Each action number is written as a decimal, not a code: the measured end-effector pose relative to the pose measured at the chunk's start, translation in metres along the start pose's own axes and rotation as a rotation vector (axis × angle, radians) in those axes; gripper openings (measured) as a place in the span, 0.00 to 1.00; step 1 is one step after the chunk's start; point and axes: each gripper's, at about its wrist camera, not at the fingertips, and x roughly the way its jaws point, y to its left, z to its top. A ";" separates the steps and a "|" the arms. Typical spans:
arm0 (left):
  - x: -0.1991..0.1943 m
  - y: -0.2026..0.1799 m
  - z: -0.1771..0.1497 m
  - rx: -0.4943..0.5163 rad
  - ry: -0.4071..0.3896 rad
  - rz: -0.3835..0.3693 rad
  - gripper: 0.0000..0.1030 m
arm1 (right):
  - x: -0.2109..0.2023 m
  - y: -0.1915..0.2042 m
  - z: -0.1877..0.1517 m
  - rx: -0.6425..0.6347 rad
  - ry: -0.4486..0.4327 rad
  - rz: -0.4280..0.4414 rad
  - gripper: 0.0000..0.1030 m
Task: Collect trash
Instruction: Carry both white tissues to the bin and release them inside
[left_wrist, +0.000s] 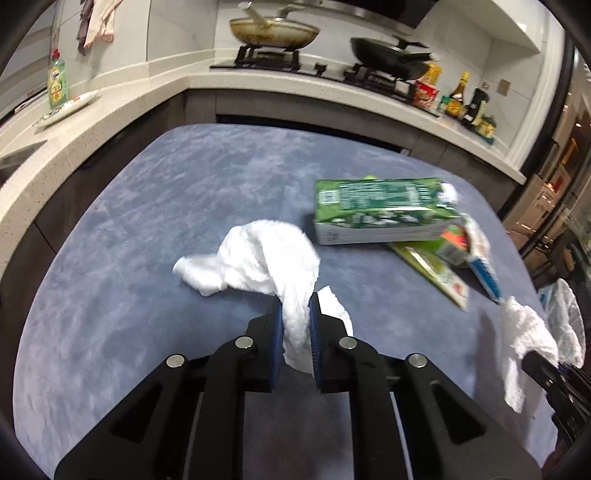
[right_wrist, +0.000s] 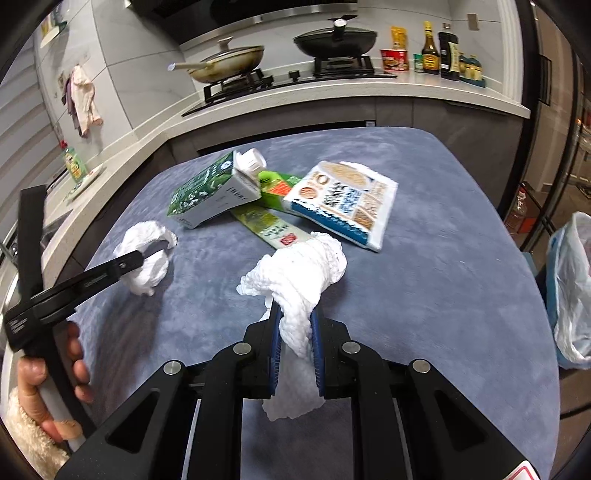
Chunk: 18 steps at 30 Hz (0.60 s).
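My left gripper (left_wrist: 295, 306) is shut on a crumpled white paper towel (left_wrist: 258, 258) and holds it over the blue table (left_wrist: 147, 221). In the right wrist view this gripper (right_wrist: 162, 246) and its towel (right_wrist: 146, 254) show at the left. My right gripper (right_wrist: 295, 314) is shut on a second white paper towel (right_wrist: 299, 273), which also shows at the right edge of the left wrist view (left_wrist: 524, 332). A green carton (left_wrist: 376, 210) (right_wrist: 210, 192), a green wrapper (right_wrist: 269, 229) and a blue-and-white snack bag (right_wrist: 347, 203) lie at the table's far side.
A bin lined with a white bag (right_wrist: 569, 288) stands off the table's right edge. Behind the table a counter holds a stove with a pan (right_wrist: 229, 62) and a wok (right_wrist: 336, 38), sauce bottles (right_wrist: 439, 51), and a green dish-soap bottle (left_wrist: 57, 81).
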 end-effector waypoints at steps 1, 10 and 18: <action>-0.007 -0.005 -0.002 0.007 -0.004 -0.011 0.12 | -0.004 -0.003 -0.001 0.005 -0.005 -0.002 0.14; -0.058 -0.054 -0.022 0.074 -0.014 -0.107 0.12 | -0.045 -0.031 -0.010 0.056 -0.057 -0.016 0.14; -0.093 -0.112 -0.035 0.153 -0.029 -0.210 0.12 | -0.084 -0.071 -0.018 0.114 -0.108 -0.052 0.13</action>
